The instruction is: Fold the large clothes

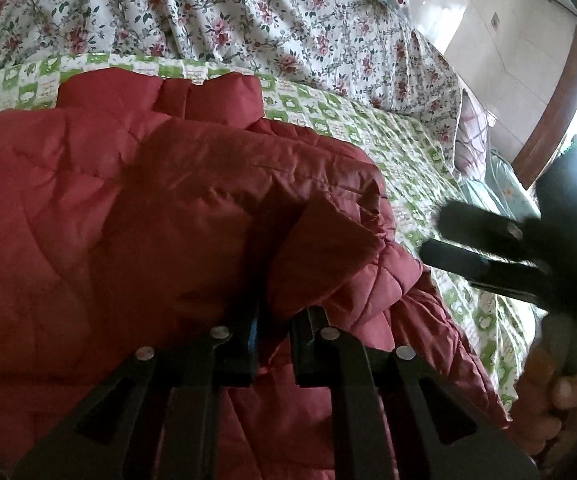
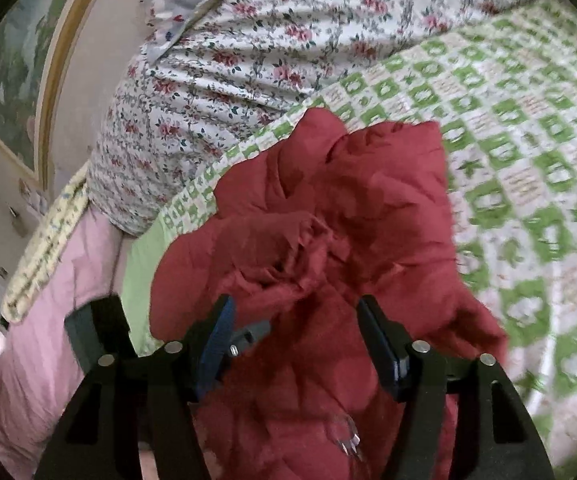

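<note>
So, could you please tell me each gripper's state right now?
Left gripper: shut on the jacket.
Right gripper: open, holding nothing.

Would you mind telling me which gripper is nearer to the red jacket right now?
Left. The left gripper is clamped on a fold of the red jacket, while the right gripper hangs open above it, gripping nothing.
</note>
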Motion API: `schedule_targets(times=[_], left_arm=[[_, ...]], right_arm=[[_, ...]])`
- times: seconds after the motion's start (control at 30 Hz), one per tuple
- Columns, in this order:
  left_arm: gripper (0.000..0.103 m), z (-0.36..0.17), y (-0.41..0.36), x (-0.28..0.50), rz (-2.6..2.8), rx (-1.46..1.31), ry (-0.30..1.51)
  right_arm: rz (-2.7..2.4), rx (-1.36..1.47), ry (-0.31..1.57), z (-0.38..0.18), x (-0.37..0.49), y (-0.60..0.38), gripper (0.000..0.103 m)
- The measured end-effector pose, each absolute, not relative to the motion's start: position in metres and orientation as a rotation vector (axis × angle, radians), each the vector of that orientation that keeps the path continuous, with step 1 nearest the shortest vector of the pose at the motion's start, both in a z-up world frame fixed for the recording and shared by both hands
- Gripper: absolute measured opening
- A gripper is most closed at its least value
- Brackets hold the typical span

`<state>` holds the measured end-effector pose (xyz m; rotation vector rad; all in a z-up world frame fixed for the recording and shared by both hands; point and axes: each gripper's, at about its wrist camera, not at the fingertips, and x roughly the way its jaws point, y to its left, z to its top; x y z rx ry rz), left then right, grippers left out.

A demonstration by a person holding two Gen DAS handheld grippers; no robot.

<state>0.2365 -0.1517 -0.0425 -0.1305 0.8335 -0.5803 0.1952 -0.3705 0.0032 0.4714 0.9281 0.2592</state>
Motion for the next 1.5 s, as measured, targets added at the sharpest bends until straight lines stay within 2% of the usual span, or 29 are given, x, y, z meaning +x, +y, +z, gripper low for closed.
schedule_targets(times=[0.13,0.23,0.3,0.33,0.37,0.4,0.43,0.53,0.87,1.1,1.13,1.17,1.27,1.5], left_arm=[[0.009,-0.043,-0.153,0.235,-0.578,-0.134,0.828],[0.013,-0.042,-0.154,0.234,-0.588,-0.133,0.828],[0.023,-0.04,-0.154,0.233,-0.594,-0.135,0.836],[0.027,-0.039,-0.154,0.232,-0.598,-0.139,0.843],[0.034,-0.038,-0.153,0.231,-0.606,-0.147,0.85],[0.044,-0.036,-0.15,0.229,-0.615,-0.158,0.861],[0.048,-0.034,-0.148,0.227,-0.622,-0.165,0.871],[0.05,-0.026,-0.136,0.218,-0.623,-0.165,0.869],[0.05,0.01,-0.049,0.244,-0.397,-0.162,0.819],[0.05,-0.014,-0.01,0.293,-0.268,-0.137,0.875],[0.05,-0.023,-0.007,0.298,-0.26,-0.13,0.897],[0.05,-0.032,-0.005,0.301,-0.255,-0.125,0.912],[0.05,-0.044,-0.006,0.299,-0.248,-0.094,0.92],[0.05,-0.045,-0.009,0.293,-0.225,-0.068,0.91]], right_arm=[[0.265,0.522,0.953,-0.013,0.22,-0.368,0.068],[0.281,0.565,0.963,-0.024,0.232,-0.366,0.067],[0.287,0.595,0.974,-0.032,0.239,-0.366,0.052],[0.283,0.589,0.983,-0.034,0.242,-0.365,0.03],[0.271,0.576,0.989,-0.035,0.243,-0.363,0.023],[0.264,0.569,0.991,-0.035,0.244,-0.363,0.022],[0.265,0.56,0.987,-0.035,0.244,-0.361,0.018],[0.263,0.537,0.964,-0.029,0.24,-0.362,0.011],[0.164,0.425,0.918,-0.003,0.229,-0.39,0.009],[0.098,0.299,0.95,-0.023,0.235,-0.383,0.009],[0.092,0.286,0.952,-0.025,0.235,-0.382,0.013],[0.091,0.283,0.954,-0.026,0.234,-0.382,0.021],[0.071,0.258,0.941,-0.019,0.227,-0.379,0.028],[0.057,0.098,0.795,0.025,0.199,-0.339,0.03]])
